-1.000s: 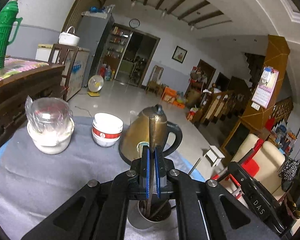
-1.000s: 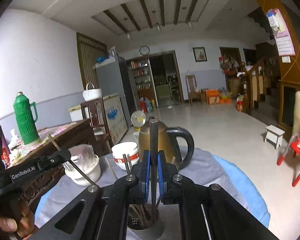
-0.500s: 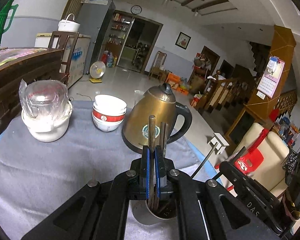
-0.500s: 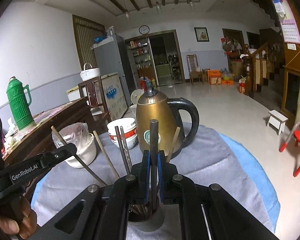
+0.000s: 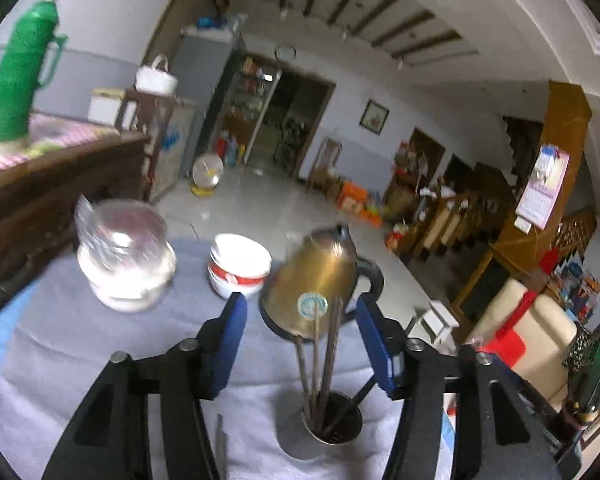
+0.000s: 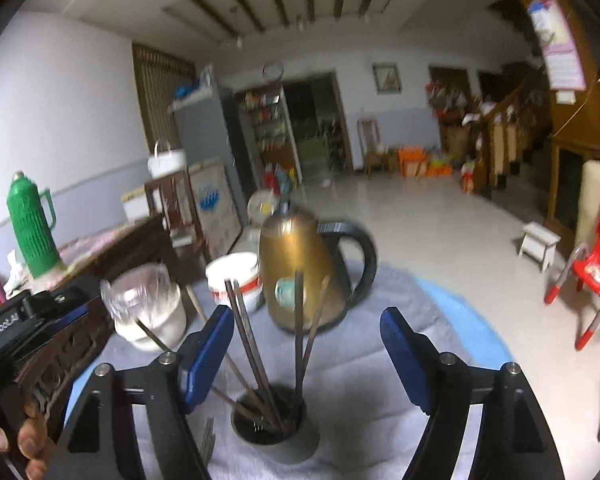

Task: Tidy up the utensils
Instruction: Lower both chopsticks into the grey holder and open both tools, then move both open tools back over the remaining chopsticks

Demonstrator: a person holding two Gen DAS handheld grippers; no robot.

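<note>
A steel cup point(image 5: 334, 426) stands on the grey cloth with several dark chopsticks point(image 5: 328, 352) upright in it. My left gripper point(image 5: 300, 332) hangs just above it, its jaws opening; the blue pads point(image 5: 228, 344) stand apart and touch nothing. In the right wrist view the same cup point(image 6: 270, 422) holds the chopsticks point(image 6: 298, 332), fanned out. My right gripper point(image 6: 306, 354) is over it, jaws opening wide, the sticks free between the pads point(image 6: 206, 356). A thin metal utensil point(image 5: 220, 438) lies on the cloth left of the cup.
Behind the cup stand a brass kettle point(image 5: 314, 280), stacked red-and-white bowls point(image 5: 238, 266) and a plastic-covered white bowl point(image 5: 124, 260). A green thermos point(image 5: 18, 76) is on the wooden sideboard at left. The left tool's black body point(image 6: 16, 328) and a hand point(image 6: 24, 444) show at the left edge.
Each gripper was shut on an upright chopstick over the cup. Both have opened, and the sticks now stand loose in the cup.
</note>
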